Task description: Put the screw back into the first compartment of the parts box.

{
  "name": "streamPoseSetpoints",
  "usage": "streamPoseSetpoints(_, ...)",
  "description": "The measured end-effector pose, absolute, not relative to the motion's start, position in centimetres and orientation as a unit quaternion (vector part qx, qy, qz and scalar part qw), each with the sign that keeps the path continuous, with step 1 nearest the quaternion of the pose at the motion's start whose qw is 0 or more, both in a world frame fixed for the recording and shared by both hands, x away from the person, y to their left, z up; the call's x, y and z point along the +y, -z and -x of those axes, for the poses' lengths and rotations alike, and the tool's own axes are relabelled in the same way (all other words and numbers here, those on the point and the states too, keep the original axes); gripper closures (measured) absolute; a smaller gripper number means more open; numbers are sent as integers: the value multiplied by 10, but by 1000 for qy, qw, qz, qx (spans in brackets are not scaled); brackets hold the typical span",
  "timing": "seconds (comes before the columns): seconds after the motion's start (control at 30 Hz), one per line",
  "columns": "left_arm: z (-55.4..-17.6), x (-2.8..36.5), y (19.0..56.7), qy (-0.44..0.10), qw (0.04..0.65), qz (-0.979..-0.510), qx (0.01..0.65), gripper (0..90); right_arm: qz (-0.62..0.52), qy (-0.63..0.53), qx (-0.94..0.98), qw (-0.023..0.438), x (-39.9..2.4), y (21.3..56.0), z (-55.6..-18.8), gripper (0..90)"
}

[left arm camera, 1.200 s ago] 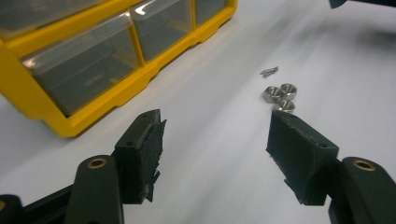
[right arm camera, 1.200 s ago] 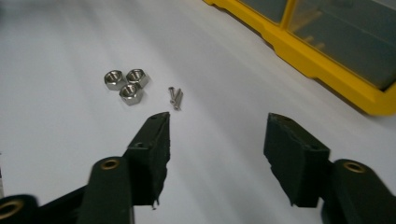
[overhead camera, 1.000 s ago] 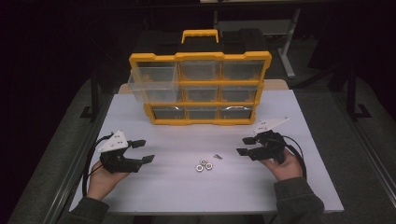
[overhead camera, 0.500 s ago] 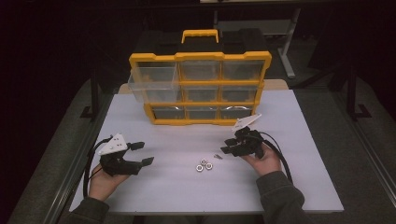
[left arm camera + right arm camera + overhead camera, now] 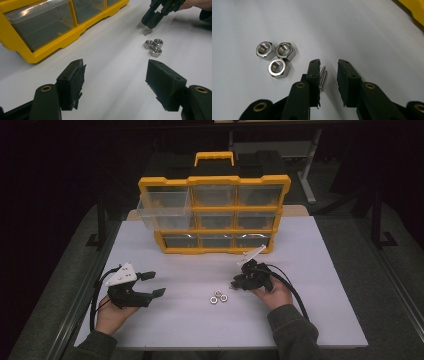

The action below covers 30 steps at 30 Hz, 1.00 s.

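Item: two small screws (image 5: 322, 77), lying side by side on the white table (image 5: 310, 255), just in front of the yellow drawer organizer (image 5: 215, 210). These are what I am going for. In the right gripper view they lie between my jaws, close against the left-hand pad; the other pad stands clear of them.

Item: my right gripper (image 5: 329, 72). Jaws narrow and just now closing, with the screws in the gap but not yet pinched, as far as I can tell; the near pad may already be brushing them. In the high view this gripper (image 5: 239, 282) points down at the table, right of the nuts.

Item: three hex nuts (image 5: 275, 57), steel, touching one another in a tight cluster, just beside the screws. Untouched.

Item: my left gripper (image 5: 115, 75). Jaws wide, nothing between them, held low over the table and well apart from the small parts. In the high view it (image 5: 152, 284) sits at the table's left, idle.

Item: the organizer itself. Nine clear drawers in three rows; the upper left drawer (image 5: 165, 207) is pulled out and looks empty, though the glare on the plastic makes that uncertain. The rest are pushed in.

Status: pick-up of the screws begun, grip not completed. Left to do, by my judgement: close on the screws, lift them, carry them to a drawer, likely the open one; then the three nuts, none of which has been sorted.
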<state>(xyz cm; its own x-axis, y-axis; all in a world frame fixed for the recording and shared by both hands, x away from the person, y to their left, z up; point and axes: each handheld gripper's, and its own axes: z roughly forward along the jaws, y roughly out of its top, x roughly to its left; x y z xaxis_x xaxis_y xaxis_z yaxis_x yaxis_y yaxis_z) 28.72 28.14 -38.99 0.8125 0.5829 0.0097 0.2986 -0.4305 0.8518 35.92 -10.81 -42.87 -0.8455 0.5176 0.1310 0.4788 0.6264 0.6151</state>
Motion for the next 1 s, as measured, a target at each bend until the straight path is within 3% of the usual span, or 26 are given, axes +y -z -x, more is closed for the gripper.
streamPoseSetpoints(0.57, -288, 283, 389, -155, 462, -832, 263, 306, -257, -308, 915, 45, -105, 438, -360, 741)
streamPoseSetpoints(1.0, -288, 283, 390, -152, 464, -832, 263, 306, -266, -308, 912, 53, -107, 439, -360, 859)
